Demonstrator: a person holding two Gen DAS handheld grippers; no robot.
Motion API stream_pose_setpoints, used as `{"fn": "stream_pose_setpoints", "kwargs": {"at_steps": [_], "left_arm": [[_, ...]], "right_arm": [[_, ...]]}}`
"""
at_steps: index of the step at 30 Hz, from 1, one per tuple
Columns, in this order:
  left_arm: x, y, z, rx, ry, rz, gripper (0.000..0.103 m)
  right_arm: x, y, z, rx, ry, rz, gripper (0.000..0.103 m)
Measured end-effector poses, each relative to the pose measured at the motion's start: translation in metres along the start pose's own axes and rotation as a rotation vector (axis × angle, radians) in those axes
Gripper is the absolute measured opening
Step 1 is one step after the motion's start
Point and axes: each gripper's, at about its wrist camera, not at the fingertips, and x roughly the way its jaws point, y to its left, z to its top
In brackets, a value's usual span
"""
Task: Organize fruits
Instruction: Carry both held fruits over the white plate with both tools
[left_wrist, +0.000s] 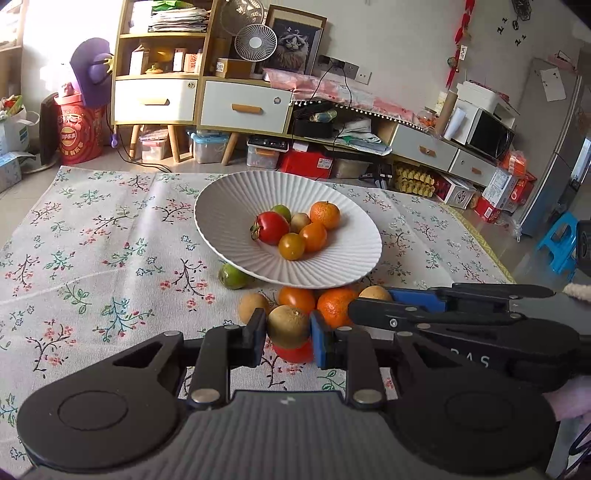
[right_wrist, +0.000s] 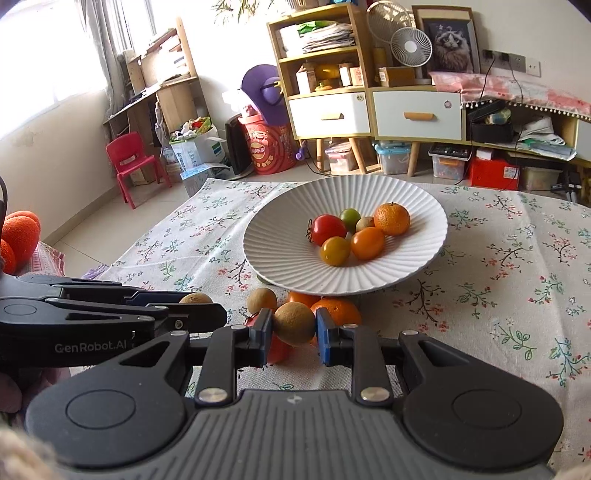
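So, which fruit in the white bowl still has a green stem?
The red tomato, at the pile's left edge in the bowl; the others show no green calyx.

This is a lived-in home, most likely a living room. A floral tablecloth (left_wrist: 92, 258) covers the table, and behind it stand a wooden shelf unit (right_wrist: 325, 74) with white drawers, stacked papers and small boxes, a white desk fan (left_wrist: 255, 42), and a framed cat picture (right_wrist: 452, 40). A red child's chair (right_wrist: 131, 162), a blue plastic stool (left_wrist: 559, 243), storage tubs under the furniture, a grey refrigerator (left_wrist: 561, 147) and a microwave (left_wrist: 489, 134) add to the cluttered domestic feel.
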Motion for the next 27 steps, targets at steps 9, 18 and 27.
{"fn": "stream_pose_setpoints", "kwargs": {"at_steps": [9,18,27], "left_arm": [[0.021,0.004,0.020,-0.015,0.002,0.001,0.018],[0.059,0.003,0.038,-0.012,-0.002,0.019,0.018],[0.085,0.006,0.046,-0.010,0.016,0.042,0.018]], "right_arm": [[0.002,-0.016,0.019,0.003,-0.036,-0.018,0.022],[0.019,-0.039,0.038,-0.019,-0.056,-0.037,0.022],[0.044,-0.051,0.039,-0.085,-0.022,-0.060,0.023]]}}
